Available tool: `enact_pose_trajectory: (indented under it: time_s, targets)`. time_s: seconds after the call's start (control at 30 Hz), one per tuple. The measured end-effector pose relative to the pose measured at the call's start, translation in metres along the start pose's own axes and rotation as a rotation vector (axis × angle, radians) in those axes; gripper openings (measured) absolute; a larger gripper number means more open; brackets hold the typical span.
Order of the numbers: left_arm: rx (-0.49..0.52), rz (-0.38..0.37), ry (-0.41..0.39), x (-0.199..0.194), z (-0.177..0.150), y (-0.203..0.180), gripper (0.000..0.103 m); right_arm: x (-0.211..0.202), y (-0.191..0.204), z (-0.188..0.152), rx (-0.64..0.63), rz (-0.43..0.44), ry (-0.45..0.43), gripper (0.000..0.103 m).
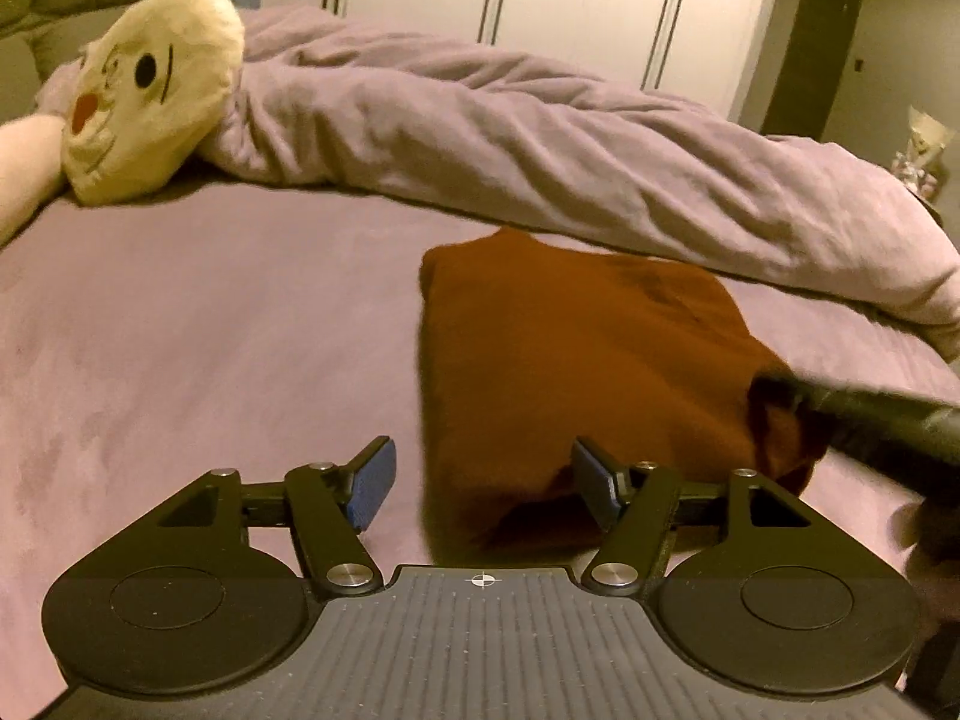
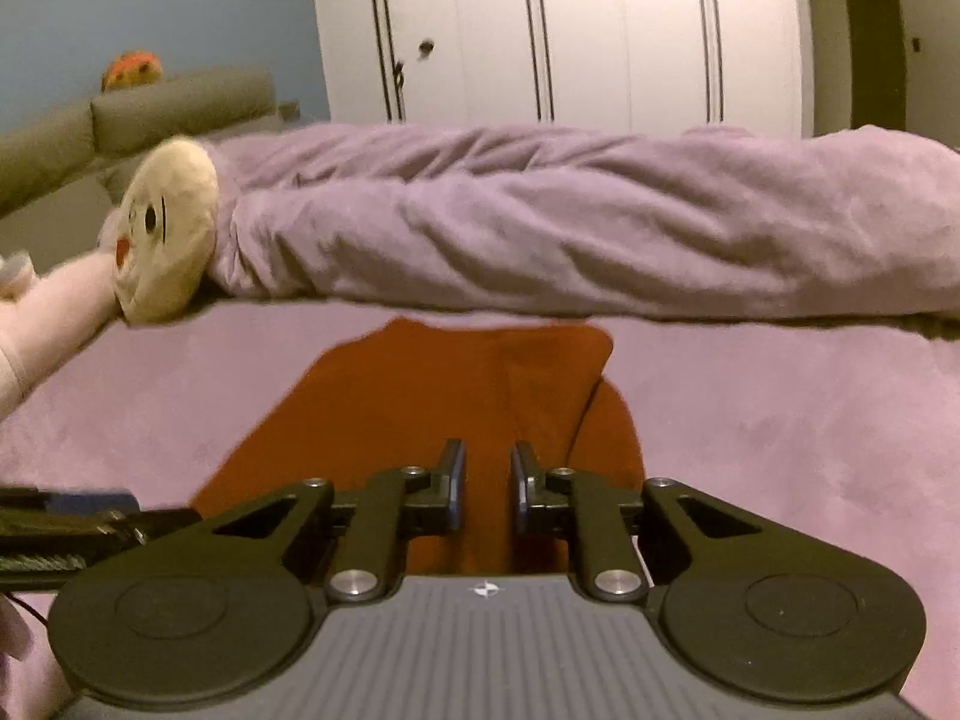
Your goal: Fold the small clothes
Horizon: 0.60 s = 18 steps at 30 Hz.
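White wardrobe doors (image 2: 540,30) back a bed (image 1: 180,330) under a lilac sheet, a rumpled duvet (image 1: 510,138) heaped along the far side and a cream plush face pillow (image 1: 150,90) lying at its left end. Left gripper (image 1: 483,483) tips down toward the sheet with its jaws wide apart and nothing pinched; its right fingertip (image 1: 591,480) overlaps the near left corner of the rust-brown garment (image 1: 570,348), contact unclear. That garment lies folded mid-bed, far edge close under the duvet. Right gripper (image 2: 487,483) angles down over the garment's near edge, jaws drawn close with a narrow gap; whether the pads nip cloth, I cannot tell. Bare sheet lies open left and right of the garment.
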<state>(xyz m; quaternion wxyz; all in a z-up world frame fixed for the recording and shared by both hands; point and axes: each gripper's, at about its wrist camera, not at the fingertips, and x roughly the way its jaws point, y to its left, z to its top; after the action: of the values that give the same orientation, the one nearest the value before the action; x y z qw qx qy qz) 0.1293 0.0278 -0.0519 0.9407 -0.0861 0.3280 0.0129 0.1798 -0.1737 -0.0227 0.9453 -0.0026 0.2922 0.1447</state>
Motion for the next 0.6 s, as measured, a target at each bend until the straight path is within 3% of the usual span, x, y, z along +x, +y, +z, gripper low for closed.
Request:
enact_pose_trajectory:
  time_s: [0.1, 0.17, 0.33, 0.6]
  targets:
    - [-0.008, 0.013, -0.039, -0.004, 0.006, 0.001, 0.077, 0.017, 0.004, -0.018, -0.096, -0.084, 0.112, 0.015]
    - [-0.013, 0.039, -0.028, 0.004, 0.011, 0.001, 0.078, 0.022, 0.003, -0.027, -0.143, -0.119, 0.140, 0.015]
    - [-0.021, 0.073, 0.062, 0.033, 0.006, -0.001, 0.081, 0.026, -0.004, -0.028, -0.104, -0.097, 0.140, 0.015]
    - [0.009, 0.122, 0.087, 0.055, -0.011, -0.003, 0.098, 0.027, -0.004, -0.038, -0.155, -0.099, 0.111, 0.016]
